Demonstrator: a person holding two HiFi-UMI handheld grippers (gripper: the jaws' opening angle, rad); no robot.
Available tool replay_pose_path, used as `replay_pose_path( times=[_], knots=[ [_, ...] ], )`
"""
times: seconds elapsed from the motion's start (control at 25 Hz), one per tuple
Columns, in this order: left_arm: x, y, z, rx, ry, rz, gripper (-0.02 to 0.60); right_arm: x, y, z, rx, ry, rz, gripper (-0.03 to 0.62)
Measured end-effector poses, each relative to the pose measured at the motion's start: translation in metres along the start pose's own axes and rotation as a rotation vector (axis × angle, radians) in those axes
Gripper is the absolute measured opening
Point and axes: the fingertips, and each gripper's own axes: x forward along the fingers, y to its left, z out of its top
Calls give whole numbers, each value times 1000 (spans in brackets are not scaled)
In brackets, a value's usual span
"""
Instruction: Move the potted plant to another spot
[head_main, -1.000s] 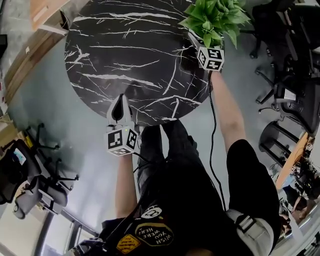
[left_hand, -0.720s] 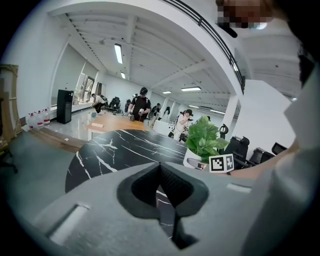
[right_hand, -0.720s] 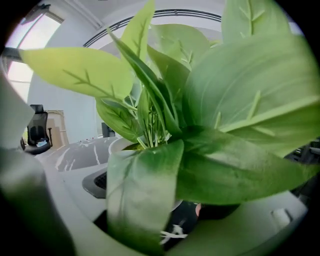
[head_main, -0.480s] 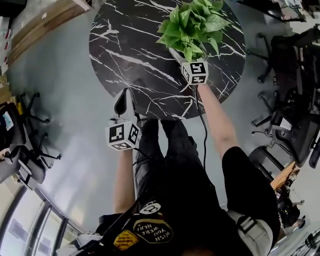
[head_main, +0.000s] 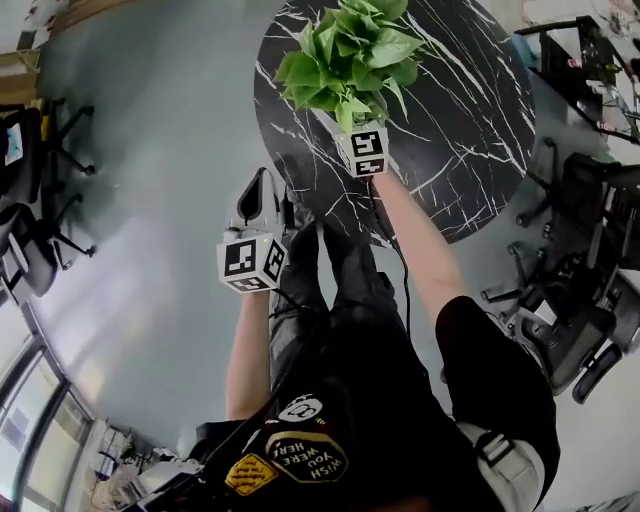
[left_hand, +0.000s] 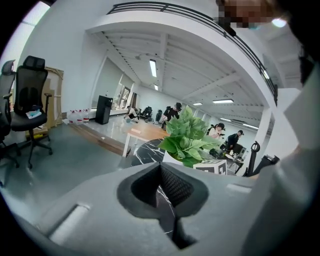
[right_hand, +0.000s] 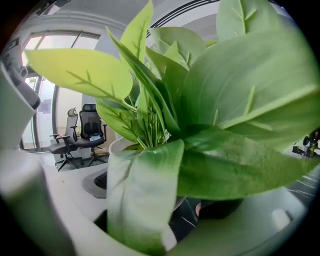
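Note:
The potted plant (head_main: 345, 60), green leaves in a white pot, hangs over the near-left part of the round black marble table (head_main: 460, 120). My right gripper (head_main: 338, 125) is shut on the pot's rim, its marker cube just below the leaves. In the right gripper view the leaves (right_hand: 225, 125) fill the frame and the white pot (right_hand: 122, 147) sits between the jaws of the right gripper (right_hand: 150, 220). My left gripper (head_main: 262, 182) is shut and holds nothing, low at the table's near edge over the floor. In the left gripper view, the left gripper (left_hand: 167, 200) faces the plant (left_hand: 190, 140).
Office chairs stand on the grey floor at the left (head_main: 40, 200) and at the right (head_main: 590, 250). The person's legs (head_main: 340, 290) are right at the table's near edge. A black chair (left_hand: 30, 100) and a wooden table (left_hand: 145, 132) stand further off.
The right gripper has carried the plant from the table's far right side leftward to its near-left part. The head view has swung, and the left gripper has stayed shut near the table edge.

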Motion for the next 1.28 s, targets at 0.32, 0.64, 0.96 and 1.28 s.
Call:
replay_pose_path(
  times=[0.32,0.64,0.96,1.28],
  knots=[
    [-24,38,8,-43,-32,78,5,40,64,13,-34,4,117,486],
    [-36,22,20,-27,-22,55,5,-37,30,-22,21,120,36,376],
    [-64,-41,75,107,-73,-15,5,-181,63,101,141,35,10,0],
    [-85,-116,148,254,-209,-117,5,-229,80,225,119,-118,-4,0]
  ],
)
